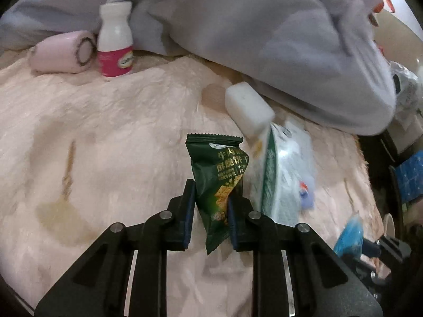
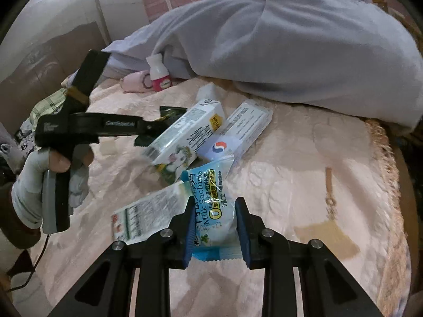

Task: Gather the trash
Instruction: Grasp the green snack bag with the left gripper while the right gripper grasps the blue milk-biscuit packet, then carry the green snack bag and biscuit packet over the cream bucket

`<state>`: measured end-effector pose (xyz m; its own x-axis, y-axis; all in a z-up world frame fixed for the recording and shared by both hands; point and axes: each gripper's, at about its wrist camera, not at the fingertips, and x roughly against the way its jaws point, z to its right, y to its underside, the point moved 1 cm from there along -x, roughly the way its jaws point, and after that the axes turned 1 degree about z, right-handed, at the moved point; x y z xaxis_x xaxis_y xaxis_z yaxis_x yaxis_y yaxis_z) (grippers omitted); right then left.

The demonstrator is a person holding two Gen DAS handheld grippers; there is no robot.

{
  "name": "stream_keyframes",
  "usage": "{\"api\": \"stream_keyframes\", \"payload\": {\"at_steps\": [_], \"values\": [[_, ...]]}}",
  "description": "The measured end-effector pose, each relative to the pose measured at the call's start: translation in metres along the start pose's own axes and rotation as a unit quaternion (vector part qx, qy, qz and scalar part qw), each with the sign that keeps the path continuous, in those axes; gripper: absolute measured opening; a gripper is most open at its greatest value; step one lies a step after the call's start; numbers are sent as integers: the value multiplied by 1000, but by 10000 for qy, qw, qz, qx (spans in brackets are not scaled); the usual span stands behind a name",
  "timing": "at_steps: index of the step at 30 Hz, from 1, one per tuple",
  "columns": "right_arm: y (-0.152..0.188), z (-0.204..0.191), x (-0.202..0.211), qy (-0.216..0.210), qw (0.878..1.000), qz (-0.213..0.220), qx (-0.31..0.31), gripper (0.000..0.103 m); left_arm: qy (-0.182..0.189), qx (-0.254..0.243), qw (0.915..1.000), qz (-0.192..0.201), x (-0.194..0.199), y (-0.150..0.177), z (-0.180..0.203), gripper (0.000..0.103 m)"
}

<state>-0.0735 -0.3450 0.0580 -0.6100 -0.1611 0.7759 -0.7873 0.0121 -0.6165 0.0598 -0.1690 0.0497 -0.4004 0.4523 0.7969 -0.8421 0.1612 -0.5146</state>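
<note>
On a pink bedspread (image 1: 105,132) lies a scatter of packaging. My left gripper (image 1: 212,190) is shut on a dark green cracker packet (image 1: 216,163), which stands upright between its pads. In the right wrist view the same gripper (image 2: 150,129) reaches in from the left, held by a gloved hand (image 2: 53,163). My right gripper (image 2: 215,199) is shut on a light blue Milk Sachima packet (image 2: 206,182). That packet shows at the right edge of the left wrist view as a blue packet (image 1: 349,235).
A milk carton (image 2: 185,134), a toothpaste box (image 2: 246,121) and a white printed wrapper (image 2: 142,211) lie close by. A white block (image 1: 248,107), a white bottle with pink label (image 1: 115,39) and a pink roll (image 1: 63,51) sit near a grey duvet (image 1: 238,26).
</note>
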Motion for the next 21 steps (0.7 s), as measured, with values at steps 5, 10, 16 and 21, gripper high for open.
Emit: {"api": "stream_keyframes", "payload": {"at_steps": [5,10,16,21], "values": [[22,-9,28,129,9999,3,4,27,-69,-256,9994,204,49,32,16,19],[47,-8,53,270,9995,-26,-148,27,28,-490,9984,298,83,59,47,19],[77,7,89,497,9979,-2,-426,27,174,-839,9952,472,103,80,91,19],[93,21,120,733,9955,115,-593,27,335,-1117,9922,448,106,97,129,19]]}}
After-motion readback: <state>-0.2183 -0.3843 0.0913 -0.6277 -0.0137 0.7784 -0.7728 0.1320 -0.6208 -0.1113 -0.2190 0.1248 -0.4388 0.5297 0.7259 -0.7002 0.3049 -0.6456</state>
